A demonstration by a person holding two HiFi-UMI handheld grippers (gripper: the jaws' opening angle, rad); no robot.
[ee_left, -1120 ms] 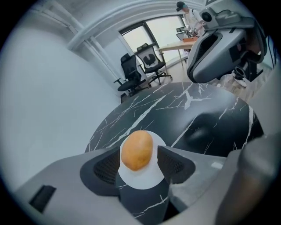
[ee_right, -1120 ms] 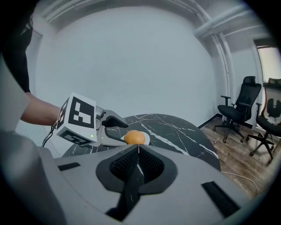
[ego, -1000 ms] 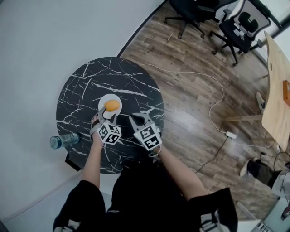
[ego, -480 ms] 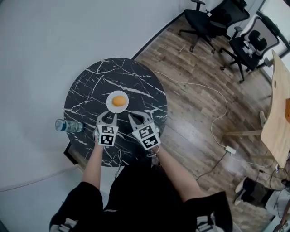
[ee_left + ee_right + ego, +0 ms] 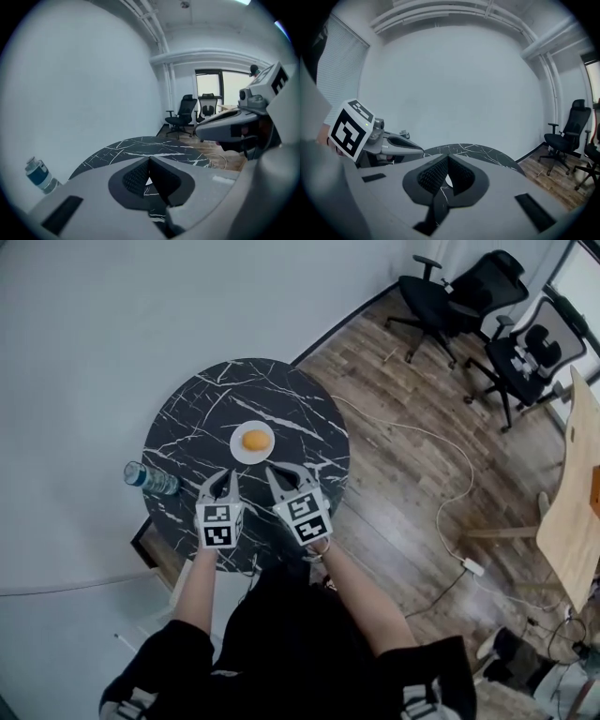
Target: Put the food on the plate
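An orange round piece of food (image 5: 254,440) lies on a small white plate (image 5: 236,450) in the middle of the round black marble table (image 5: 197,409). My left gripper (image 5: 231,475) hovers just near the plate's front edge; its jaws have just been closing and now stand shut and empty (image 5: 149,159). My right gripper (image 5: 271,472) sits beside it to the right, also shut with nothing in it (image 5: 447,157). In both gripper views the jaws hide the plate almost wholly.
A plastic water bottle (image 5: 150,478) lies at the table's left edge, also seen as the bottle (image 5: 40,176) in the left gripper view. Black office chairs (image 5: 448,304) stand on the wooden floor at the far right, where a white cable (image 5: 441,442) runs. A wooden table edge (image 5: 577,512) is at right.
Both grippers have drawn back from the plate toward me and risen. The left gripper has let go near the plate and closed its jaws, and its marker cube has rolled upright. The food stays on the plate.
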